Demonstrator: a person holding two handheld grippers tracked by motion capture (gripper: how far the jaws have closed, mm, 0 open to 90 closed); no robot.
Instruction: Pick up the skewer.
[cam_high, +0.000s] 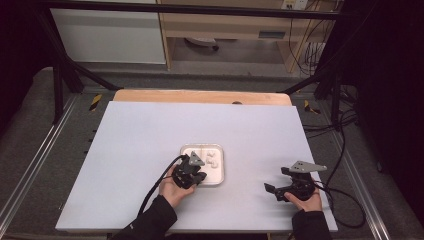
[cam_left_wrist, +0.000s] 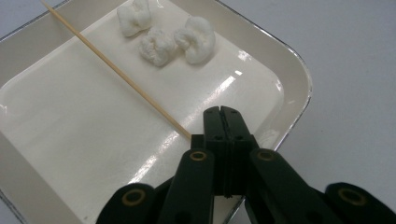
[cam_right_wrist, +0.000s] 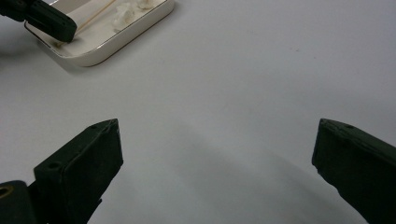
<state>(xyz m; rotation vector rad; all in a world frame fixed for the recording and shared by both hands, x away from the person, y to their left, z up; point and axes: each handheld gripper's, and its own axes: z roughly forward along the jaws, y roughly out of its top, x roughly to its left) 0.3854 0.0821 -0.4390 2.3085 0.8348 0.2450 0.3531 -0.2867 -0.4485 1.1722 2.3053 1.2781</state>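
Note:
A white tray (cam_high: 217, 176) lies near the table's middle and holds three white marshmallows (cam_left_wrist: 161, 44) at its far end. A thin wooden skewer (cam_left_wrist: 116, 74) runs slantwise across the tray's floor. My left gripper (cam_left_wrist: 220, 112) is over the tray's near corner, its jaws pressed together with the skewer's near end running in at them. In the high view the left gripper (cam_high: 200, 176) covers the tray's left side. My right gripper (cam_high: 276, 180) rests on the table to the tray's right, jaws wide apart with nothing between them (cam_right_wrist: 217, 140).
The tray (cam_right_wrist: 116, 42) shows at the upper left of the right gripper view, with the left gripper's jaw (cam_right_wrist: 46, 21) at its edge. The white table top (cam_high: 150, 135) stretches bare around the tray. Cables trail from both grippers toward the near edge.

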